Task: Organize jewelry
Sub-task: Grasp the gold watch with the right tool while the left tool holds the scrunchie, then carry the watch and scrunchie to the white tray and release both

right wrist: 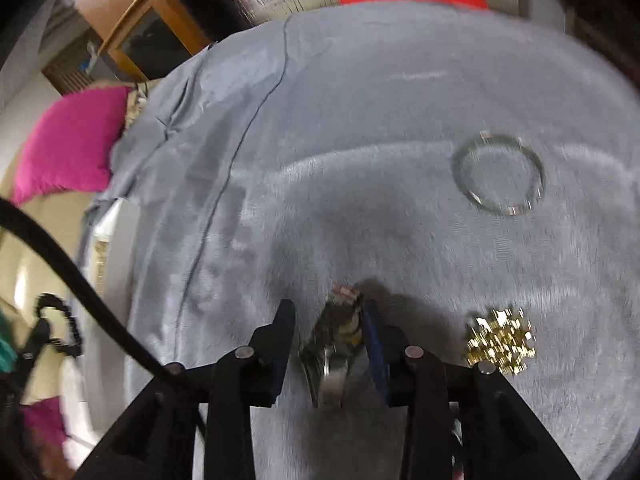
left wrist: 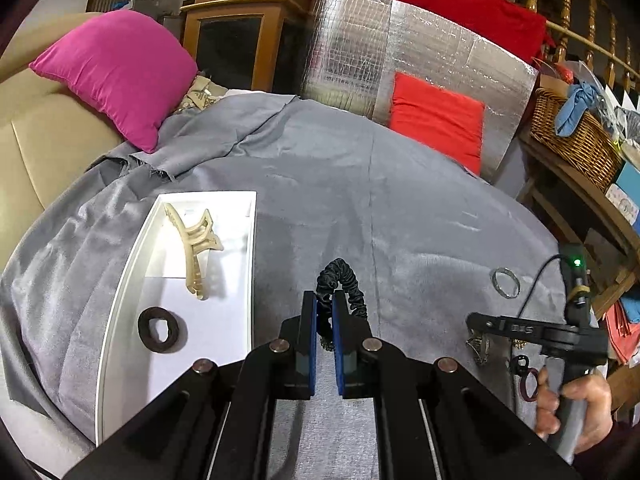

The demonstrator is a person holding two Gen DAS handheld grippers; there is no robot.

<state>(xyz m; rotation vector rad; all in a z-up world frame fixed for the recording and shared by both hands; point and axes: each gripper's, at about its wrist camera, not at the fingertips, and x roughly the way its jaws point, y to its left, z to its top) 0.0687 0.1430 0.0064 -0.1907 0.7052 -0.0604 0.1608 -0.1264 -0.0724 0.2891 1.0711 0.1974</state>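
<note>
Between the blue pads of the left hand-held gripper (left wrist: 324, 320), clamped nearly shut, hangs a black ruched fabric scrunchie (left wrist: 344, 280): soft, light, best pinched across its band. It hangs just right of the white rectangular tray (left wrist: 120, 292) on the grey velvet-covered tabletop (left wrist: 400, 208). The right hand-held gripper (right wrist: 328, 320) stands partly open around a blurred metallic trinket (right wrist: 336, 344), probably stiff, slippery; whether its pads press on it I cannot tell.

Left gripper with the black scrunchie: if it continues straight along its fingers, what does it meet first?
Probably only the grey velvet cloth. The left gripper, shut on the black fabric scrunchie, points down past the white rectangular tray at bare cloth; depth is unclear.
</note>
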